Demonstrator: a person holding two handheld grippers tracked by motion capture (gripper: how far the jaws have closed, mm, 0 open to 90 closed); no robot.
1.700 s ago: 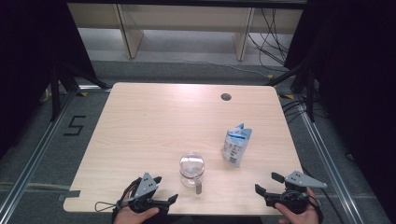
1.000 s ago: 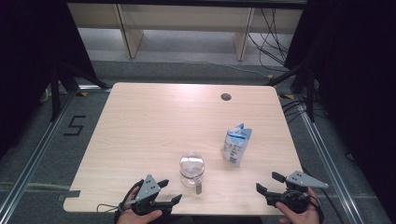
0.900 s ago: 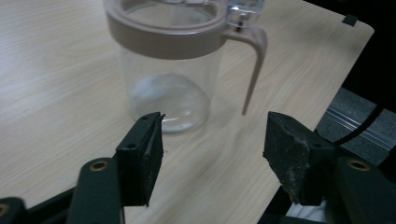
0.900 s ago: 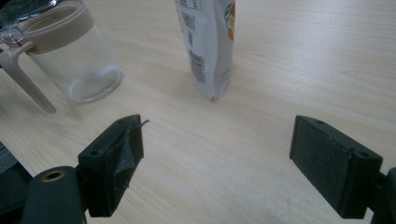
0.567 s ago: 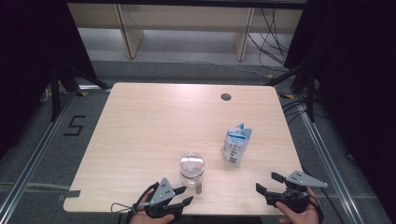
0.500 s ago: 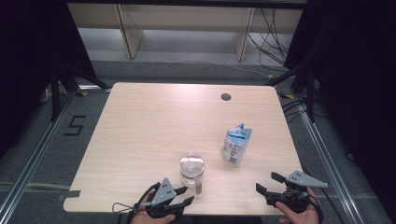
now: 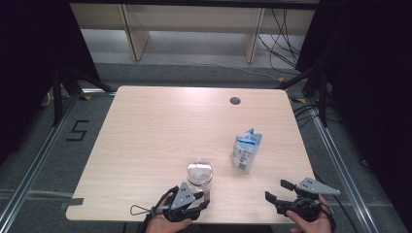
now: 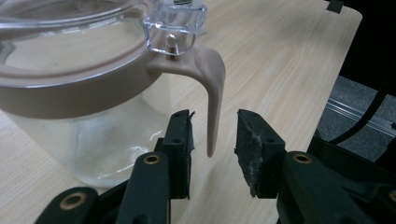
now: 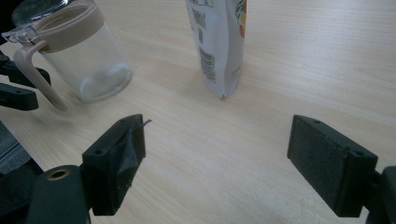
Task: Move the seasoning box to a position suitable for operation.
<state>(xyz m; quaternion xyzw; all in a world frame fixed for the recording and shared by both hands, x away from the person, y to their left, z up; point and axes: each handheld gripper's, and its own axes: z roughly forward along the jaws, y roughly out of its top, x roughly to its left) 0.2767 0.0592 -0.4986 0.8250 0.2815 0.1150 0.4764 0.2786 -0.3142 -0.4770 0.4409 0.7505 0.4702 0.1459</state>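
Floor marking: I am reading a black "5" point(image 7: 77, 131) taped on the grey floor left of the table point(image 7: 160, 121).
Left gripper point(image 7: 203, 200): I am seeing it sitting at the table's near edge, just in front of the jar. In the left gripper view its jaws are standing apart, one on each side of the jar's handle, with a gap showing between each pad and the handle; nothing is being clamped.
Jar point(image 7: 199, 172): clear glass, standing upright near the table's front edge, left of the pouch. A beige band is circling its rim, and a clear lid with a square clear hinge block is sitting on top.
Handle point(image 8: 211, 98): beige, curving down from the band and hanging free between the left jaws.
Pouch point(image 7: 246, 150): white and blue, standing upright to the right of the jar and apart from it. Its print, including a barcode, is too small for me to read.
Right gripper point(image 7: 278, 192): resting at the near right edge, well apart from the pouch, jaws spread wide and holding nothing.
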